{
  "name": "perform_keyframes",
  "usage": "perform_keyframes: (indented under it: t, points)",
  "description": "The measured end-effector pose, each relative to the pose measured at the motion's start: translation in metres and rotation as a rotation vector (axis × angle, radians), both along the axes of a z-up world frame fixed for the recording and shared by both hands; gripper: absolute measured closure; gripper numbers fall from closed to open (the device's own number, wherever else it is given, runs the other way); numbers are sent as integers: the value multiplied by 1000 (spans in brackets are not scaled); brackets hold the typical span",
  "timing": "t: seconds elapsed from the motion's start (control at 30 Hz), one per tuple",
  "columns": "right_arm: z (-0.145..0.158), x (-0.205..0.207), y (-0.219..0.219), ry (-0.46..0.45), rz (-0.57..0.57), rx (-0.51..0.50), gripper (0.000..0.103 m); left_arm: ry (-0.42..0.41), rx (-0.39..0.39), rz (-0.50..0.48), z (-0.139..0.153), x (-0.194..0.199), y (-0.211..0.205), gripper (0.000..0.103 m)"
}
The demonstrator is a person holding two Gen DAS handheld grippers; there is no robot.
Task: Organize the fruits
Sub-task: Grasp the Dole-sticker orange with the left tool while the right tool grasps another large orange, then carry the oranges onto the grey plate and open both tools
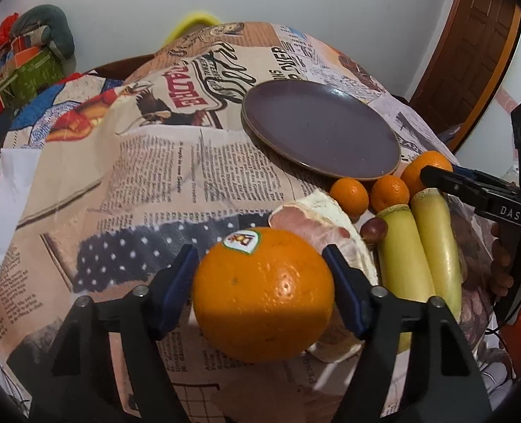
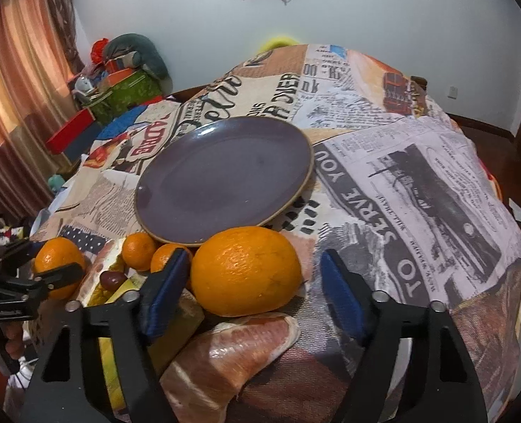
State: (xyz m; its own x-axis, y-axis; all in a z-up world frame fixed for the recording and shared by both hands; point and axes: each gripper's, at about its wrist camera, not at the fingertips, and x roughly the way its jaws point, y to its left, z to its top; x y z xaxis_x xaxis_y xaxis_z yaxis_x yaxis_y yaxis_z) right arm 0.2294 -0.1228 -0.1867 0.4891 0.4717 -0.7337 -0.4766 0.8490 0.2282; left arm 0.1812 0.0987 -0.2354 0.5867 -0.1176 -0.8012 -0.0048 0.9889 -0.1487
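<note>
My left gripper (image 1: 260, 275) is shut on a large orange with a sticker (image 1: 263, 294), held just above the newspaper-print tablecloth. My right gripper (image 2: 251, 289) is open, its pads either side of a second large orange (image 2: 246, 270) that rests on the cloth; the right pad stands apart from it. An empty purple plate (image 1: 322, 128) lies behind the fruit, also in the right wrist view (image 2: 225, 179). Two small mandarins (image 1: 349, 196) (image 1: 390, 192), a grape (image 1: 374, 230), two pale yellow-green long fruits (image 1: 419, 246) and pomelo pieces (image 2: 232, 356) lie close by.
The table is covered by a printed cloth (image 1: 154, 176) that drops off at the edges. Boxes and a grey cushion (image 2: 133, 67) are piled at the far left by a curtain. A wooden door (image 1: 472, 49) is at the right.
</note>
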Motion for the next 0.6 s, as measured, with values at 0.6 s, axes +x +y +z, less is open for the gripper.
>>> perform_keyframes:
  t: [0.6]
  points:
    - [13, 0, -1, -11, 24, 20, 43, -63, -1, 28, 27, 6, 4, 35]
